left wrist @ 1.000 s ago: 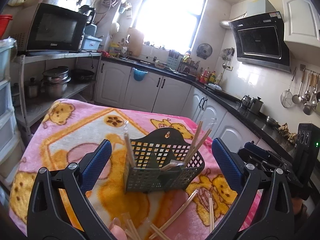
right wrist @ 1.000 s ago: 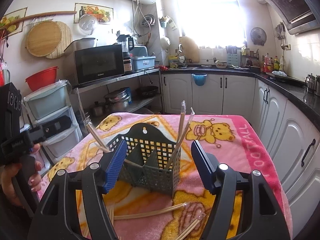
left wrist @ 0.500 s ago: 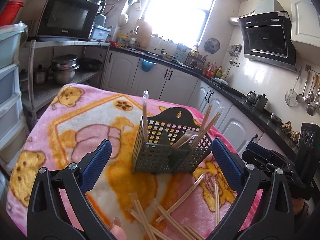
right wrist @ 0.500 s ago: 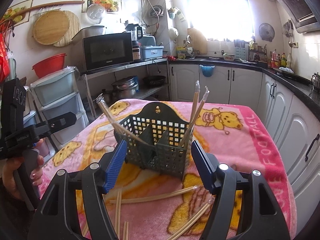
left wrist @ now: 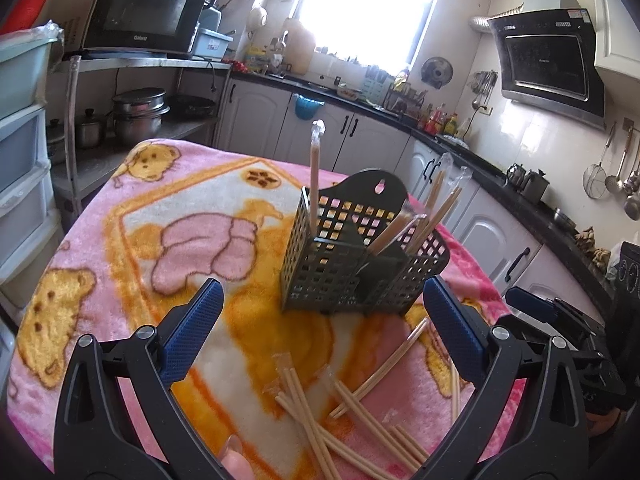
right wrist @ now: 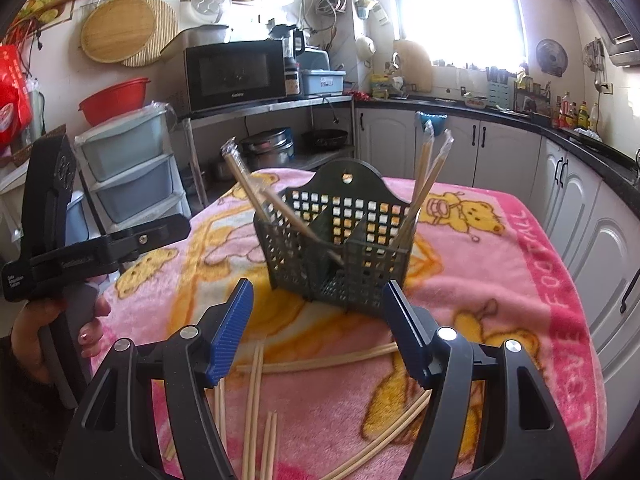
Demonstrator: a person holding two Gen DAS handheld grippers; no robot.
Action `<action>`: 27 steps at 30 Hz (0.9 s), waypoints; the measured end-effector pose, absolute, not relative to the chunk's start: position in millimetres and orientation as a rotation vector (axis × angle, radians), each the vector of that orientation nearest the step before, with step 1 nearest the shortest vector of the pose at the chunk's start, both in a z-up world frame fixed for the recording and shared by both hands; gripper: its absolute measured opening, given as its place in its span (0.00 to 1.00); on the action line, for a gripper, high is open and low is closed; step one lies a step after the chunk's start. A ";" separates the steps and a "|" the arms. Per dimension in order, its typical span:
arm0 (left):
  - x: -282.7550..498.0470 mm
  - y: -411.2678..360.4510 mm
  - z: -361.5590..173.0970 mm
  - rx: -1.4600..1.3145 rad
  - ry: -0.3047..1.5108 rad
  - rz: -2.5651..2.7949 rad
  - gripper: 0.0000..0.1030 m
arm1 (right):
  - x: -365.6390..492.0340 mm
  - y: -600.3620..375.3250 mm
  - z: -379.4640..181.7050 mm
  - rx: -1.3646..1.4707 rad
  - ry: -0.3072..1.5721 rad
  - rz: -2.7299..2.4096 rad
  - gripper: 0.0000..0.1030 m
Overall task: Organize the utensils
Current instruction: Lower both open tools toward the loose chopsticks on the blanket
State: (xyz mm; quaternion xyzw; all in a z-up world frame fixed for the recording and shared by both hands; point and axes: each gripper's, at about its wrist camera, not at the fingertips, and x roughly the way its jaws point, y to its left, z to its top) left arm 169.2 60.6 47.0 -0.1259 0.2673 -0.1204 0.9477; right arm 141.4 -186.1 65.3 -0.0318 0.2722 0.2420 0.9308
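While both grippers, left (left wrist: 320, 328) and right (right wrist: 318, 326), are gaping wide and empty, we are seeing the slotted caddy (left wrist: 362, 264) standing on the blanket (left wrist: 160, 216), loose chopsticks (left wrist: 340, 416) lying just before it.

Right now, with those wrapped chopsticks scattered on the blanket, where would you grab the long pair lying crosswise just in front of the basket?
Grip that chopstick pair near its middle, coming straight down from above with the right hand-held gripper, open and nearest. It lies flat on the soft blanket, so the fingers should straddle its thin width, probably pressing slightly into the fabric.
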 end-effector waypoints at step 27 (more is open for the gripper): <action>185.0 56.7 -19.3 -0.282 0.762 -0.239 0.51 | 128.5 -171.7 14.8 -0.110 0.739 0.578 0.47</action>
